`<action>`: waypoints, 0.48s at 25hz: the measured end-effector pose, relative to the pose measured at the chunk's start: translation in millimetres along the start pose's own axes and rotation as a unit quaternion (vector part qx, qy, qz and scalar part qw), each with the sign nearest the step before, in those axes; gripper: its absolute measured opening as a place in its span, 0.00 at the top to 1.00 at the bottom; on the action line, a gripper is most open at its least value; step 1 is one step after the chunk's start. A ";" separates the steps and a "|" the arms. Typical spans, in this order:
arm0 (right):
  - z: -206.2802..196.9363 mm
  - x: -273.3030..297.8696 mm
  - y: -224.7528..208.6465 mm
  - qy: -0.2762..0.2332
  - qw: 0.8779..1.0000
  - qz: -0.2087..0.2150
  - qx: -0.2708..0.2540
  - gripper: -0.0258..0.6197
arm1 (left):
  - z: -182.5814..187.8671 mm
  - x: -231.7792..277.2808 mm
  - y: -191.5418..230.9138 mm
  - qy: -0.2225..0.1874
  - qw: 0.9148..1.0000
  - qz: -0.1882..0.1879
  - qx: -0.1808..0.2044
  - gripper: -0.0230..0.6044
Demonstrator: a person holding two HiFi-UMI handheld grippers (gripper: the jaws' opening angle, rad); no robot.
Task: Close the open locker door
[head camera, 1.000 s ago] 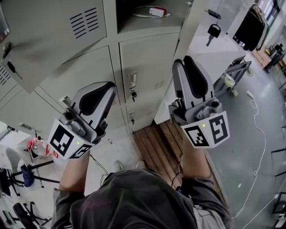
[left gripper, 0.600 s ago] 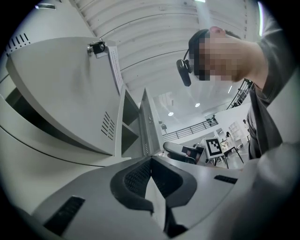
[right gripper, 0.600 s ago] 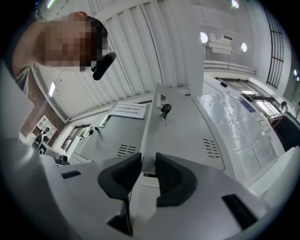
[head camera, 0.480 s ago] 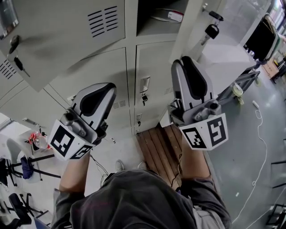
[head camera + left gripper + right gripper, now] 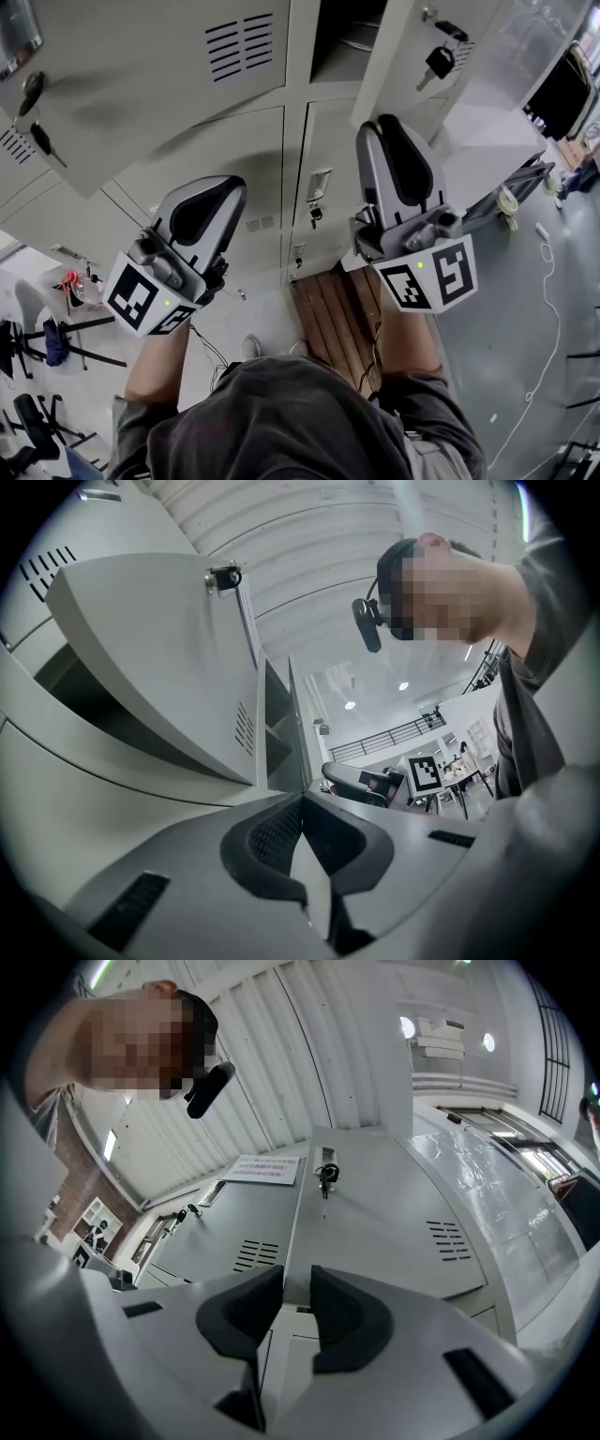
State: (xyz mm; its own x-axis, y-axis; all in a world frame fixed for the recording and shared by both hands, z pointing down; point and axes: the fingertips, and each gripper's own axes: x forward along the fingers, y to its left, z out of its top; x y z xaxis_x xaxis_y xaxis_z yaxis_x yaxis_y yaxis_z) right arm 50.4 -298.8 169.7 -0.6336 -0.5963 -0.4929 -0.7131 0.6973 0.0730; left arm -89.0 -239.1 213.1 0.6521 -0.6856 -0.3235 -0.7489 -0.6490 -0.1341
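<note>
Ahead, open locker door (image 5: pixel 398 75), keys (image 5: pixel 438 61) hanging; left tongs (image 5: pixel 225 189) pinched empty, right tongs (image 5: pixel 384 128) slightly apart.

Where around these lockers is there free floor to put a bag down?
The grey floor right of the wooden slats is bare, crossed only by a white cable. A smaller pale patch lies between the slats and the person's left forearm. Far left is crowded with dark chairs and stands.

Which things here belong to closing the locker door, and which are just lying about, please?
Job: right door, its key, open compartment, left door, right gripper, left gripper.
Lying about: pallet, cart.
</note>
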 end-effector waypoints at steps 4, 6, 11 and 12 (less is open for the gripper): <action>-7.4 11.7 0.4 0.003 1.000 0.007 0.005 0.81 | -2.8 -2.0 9.1 0.001 1.000 0.008 0.000 0.94; -10.9 16.6 0.1 0.004 1.000 0.009 0.008 0.81 | -3.7 -2.5 12.3 0.002 1.000 0.011 0.000 0.94; -21.5 26.4 -5.2 0.008 1.000 0.010 0.023 0.81 | -7.5 -2.9 19.1 0.005 1.000 0.016 0.000 0.94; -23.6 28.1 -6.1 0.009 1.000 0.010 0.026 0.81 | -8.5 -2.8 20.2 0.006 1.000 0.017 0.000 0.94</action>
State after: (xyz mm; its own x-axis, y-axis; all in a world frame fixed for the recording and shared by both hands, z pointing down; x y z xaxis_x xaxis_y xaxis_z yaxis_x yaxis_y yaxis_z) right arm 29.9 -329.2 175.9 -0.6536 -0.5880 -0.4766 -0.6833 0.7292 0.0375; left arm -104.9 -253.1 219.1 0.6274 -0.7114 -0.3166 -0.7707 -0.6254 -0.1221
